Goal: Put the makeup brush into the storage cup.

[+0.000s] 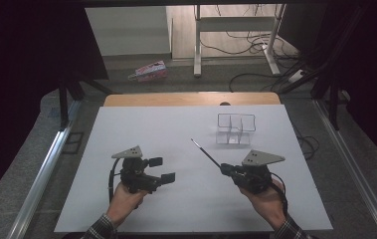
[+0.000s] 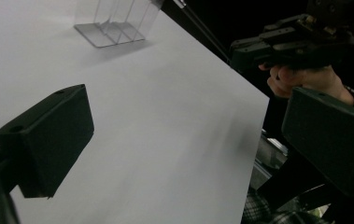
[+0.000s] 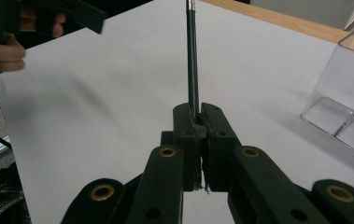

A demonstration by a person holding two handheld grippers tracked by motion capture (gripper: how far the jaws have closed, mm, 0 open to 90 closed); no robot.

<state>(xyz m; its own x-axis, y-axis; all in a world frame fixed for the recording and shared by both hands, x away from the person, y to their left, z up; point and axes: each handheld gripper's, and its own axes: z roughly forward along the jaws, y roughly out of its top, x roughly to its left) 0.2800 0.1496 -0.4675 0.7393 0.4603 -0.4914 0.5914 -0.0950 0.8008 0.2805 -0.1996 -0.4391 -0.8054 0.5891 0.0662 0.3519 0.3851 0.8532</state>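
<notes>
right tool (image 1: 224,170): jaws pinched tight on a thin dark pen (image 1: 205,153), gripped at its near end
pen: sticks out forward and to the left from the jaws, lifted off the white table (image 1: 141,124), far tip with a pale metal end; in the right gripper view it runs straight up from the closed jaws (image 3: 192,70)
left tool (image 1: 162,169): jaws wide apart, nothing between them, held above the table's near left part; in its own view one black pad (image 2: 48,140) at left, the other at far right
clear organizer (image 1: 235,128): see-through plastic box with dividers, stands on the table's far right part, beyond the pen tip, apart from it
hands: right hand (image 1: 265,196) wraps the right tool's handle, left hand (image 1: 126,199) the left's; plaid cuffs at the bottom edge
tools: well apart from each other
</notes>
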